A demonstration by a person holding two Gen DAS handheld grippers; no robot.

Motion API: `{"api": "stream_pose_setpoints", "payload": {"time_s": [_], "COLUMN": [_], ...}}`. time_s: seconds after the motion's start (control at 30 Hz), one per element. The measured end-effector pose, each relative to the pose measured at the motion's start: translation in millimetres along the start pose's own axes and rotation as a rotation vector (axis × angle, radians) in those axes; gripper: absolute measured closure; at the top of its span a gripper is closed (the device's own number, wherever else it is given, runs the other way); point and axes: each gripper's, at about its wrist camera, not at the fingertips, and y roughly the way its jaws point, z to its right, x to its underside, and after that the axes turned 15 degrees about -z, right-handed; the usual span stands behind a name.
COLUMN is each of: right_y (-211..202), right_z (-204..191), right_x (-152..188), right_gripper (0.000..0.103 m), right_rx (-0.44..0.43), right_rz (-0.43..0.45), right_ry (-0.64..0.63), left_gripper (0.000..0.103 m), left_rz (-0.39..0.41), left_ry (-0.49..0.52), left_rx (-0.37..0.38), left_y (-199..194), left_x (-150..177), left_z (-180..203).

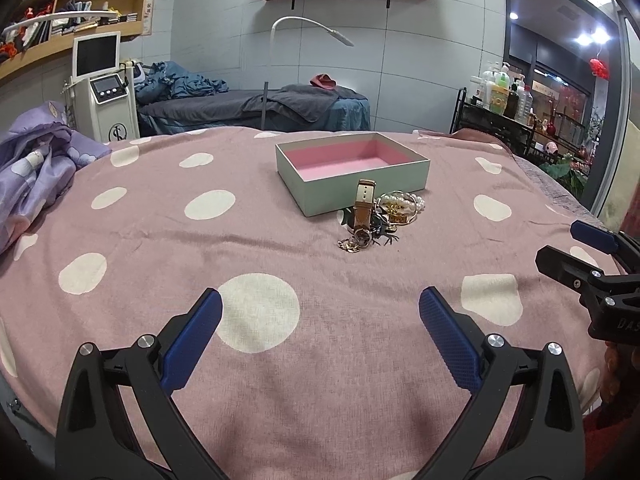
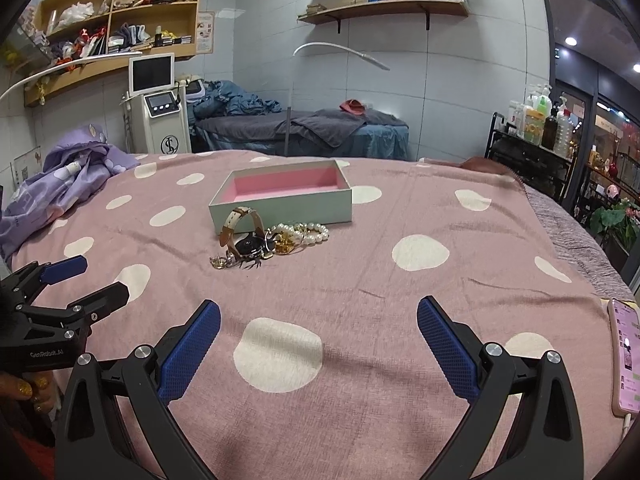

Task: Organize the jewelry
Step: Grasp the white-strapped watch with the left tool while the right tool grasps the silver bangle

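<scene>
A pale green box with a pink lining [image 1: 352,168] [image 2: 280,196] lies open on the pink polka-dot cloth. In front of it is a small heap of jewelry: a brown-strap watch [image 1: 363,208] [image 2: 240,228], a pearl bracelet [image 1: 402,202] [image 2: 308,234], gold pieces [image 1: 350,245] [image 2: 219,261] and a dark brooch. My left gripper [image 1: 320,312] is open and empty, well short of the heap. My right gripper [image 2: 318,316] is open and empty, also near the front. Each gripper shows at the edge of the other's view [image 1: 576,246] [image 2: 84,276].
A crumpled purple blanket [image 1: 36,168] [image 2: 68,184] lies at the cloth's left edge. A phone with a lit pink screen [image 2: 626,356] lies at the right edge. Beyond are a massage bed, a white machine and a bottle rack.
</scene>
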Motion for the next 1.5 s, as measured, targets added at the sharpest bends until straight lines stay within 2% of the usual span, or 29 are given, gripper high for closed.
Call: {"api": "stream_pose_setpoints", "payload": {"time_s": [0.17, 0.27, 0.5, 0.6, 0.8, 0.97, 1.1, 1.23, 1.33, 1.5], "right_y": [25.0, 35.0, 53.1, 65.2, 102.1, 137.7, 152.0, 162.2, 168.9, 167.9], "right_z": [17.1, 26.3, 24.4, 17.4, 19.3, 25.0, 26.0, 24.8, 24.8, 26.2], "right_x": [-16.6, -24.9, -48.9, -62.0, -90.1, -98.7, -103.5, -107.1, -107.5, -106.8], "right_gripper": [0.006, 0.006, 0.006, 0.01, 0.027, 0.06, 0.067, 0.078, 0.089, 0.095], "right_rx": [-0.087, -0.113, -0.108, -0.127, -0.213, -0.309, -0.349, -0.379, -0.374, -0.402], "right_rz": [-0.115, -0.143, -0.179, -0.205, -0.279, -0.375, -0.4, -0.414, -0.416, -0.407], "right_ry": [0.033, 0.05, -0.017, -0.057, -0.02, 0.072, 0.123, 0.161, 0.183, 0.19], "left_gripper": [0.006, 0.006, 0.034, 0.039, 0.053, 0.065, 0.079, 0.085, 0.085, 0.086], "left_rz": [-0.03, -0.036, -0.099, -0.124, -0.174, -0.225, -0.236, -0.228, -0.218, -0.199], "left_ry": [0.042, 0.07, 0.102, 0.12, 0.147, 0.164, 0.166, 0.166, 0.161, 0.153], "left_rx": [0.049, 0.09, 0.137, 0.145, 0.142, 0.138, 0.135, 0.131, 0.125, 0.126], "left_y": [15.4, 23.0, 54.6, 70.3, 99.4, 123.5, 131.2, 131.0, 128.3, 121.6], "left_x": [-22.9, -37.3, -68.2, -81.3, -104.8, -116.7, -120.7, -120.9, -120.3, -120.1], "left_z": [-2.5, 0.0, 9.6, 14.8, 21.3, 29.2, 32.5, 34.2, 33.1, 27.4]}}
